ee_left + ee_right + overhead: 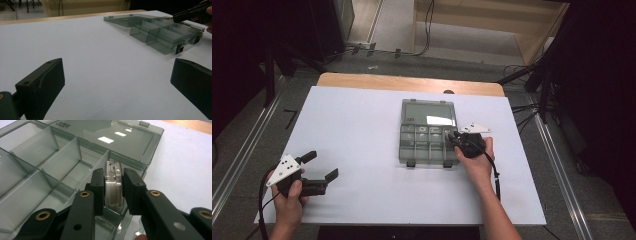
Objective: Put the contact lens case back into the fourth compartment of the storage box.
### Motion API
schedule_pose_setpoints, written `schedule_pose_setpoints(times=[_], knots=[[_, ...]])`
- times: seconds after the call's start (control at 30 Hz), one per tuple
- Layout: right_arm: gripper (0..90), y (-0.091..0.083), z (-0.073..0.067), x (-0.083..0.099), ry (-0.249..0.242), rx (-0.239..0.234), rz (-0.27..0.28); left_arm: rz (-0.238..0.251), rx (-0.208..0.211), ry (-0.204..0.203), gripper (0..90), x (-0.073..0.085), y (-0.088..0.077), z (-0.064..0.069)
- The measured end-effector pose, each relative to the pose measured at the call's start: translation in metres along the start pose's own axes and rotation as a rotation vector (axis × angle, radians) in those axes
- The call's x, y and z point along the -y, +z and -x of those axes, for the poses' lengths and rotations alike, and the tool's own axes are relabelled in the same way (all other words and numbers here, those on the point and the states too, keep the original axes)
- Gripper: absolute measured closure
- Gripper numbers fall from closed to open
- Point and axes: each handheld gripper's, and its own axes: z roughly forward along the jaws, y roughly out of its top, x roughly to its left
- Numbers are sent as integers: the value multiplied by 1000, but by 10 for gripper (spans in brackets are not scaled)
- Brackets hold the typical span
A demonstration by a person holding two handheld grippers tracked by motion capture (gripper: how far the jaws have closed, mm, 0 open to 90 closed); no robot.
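Your right gripper (pixel 113 188) is clamped on a flat silvery metal piece (pixel 113 186), holding it on edge above the rightmost compartment of the smoky organiser box (pixel 428 132), whose lid lies open flat on the white table (pixel 362 125). Your left gripper (pixel 319 170) rests well apart at the table's near left corner, its 2 jaws spread wide around nothing.

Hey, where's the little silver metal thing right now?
The silver metal piece is clamped on edge between the right gripper's jaws, over the far-right compartment of the open organizer box, near the table's right side in the high view.
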Motion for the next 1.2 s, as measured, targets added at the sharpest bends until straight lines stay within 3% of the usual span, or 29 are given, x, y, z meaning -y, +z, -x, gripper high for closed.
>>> schedule_pose_setpoints(times=[0.13, 0.23, 0.37, 0.43, 0.5, 0.7, 1.0, 1.2], knots=[[690, 0, 2, -1, 9, -12, -5, 1, 0, 1, 0, 0, 0, 0], [622, -4, 8, -2, 76, -45, 25, 5, 1, -2, 0, 0, 0, -1], [796, -13, 14, -5, 118, -50, 98, -1, -2, 1, 0, 0, 0, 0], [869, -12, 15, -6, 106, -63, 81, 1, -1, 1, 0, 0, 1, 0], [876, -9, 13, -4, 91, -70, 58, 1, -1, 0, 0, 0, 0, 0], [879, -6, 10, -3, 90, -90, 54, 0, -1, 2, 0, 0, 1, 0], [881, -4, 17, 5, 168, -125, 62, 0, 0, 6, 0, 0, 1, 1], [879, -6, 20, 5, 160, -119, 50, 1, 6, 21, 0, -4, 4, 5]])
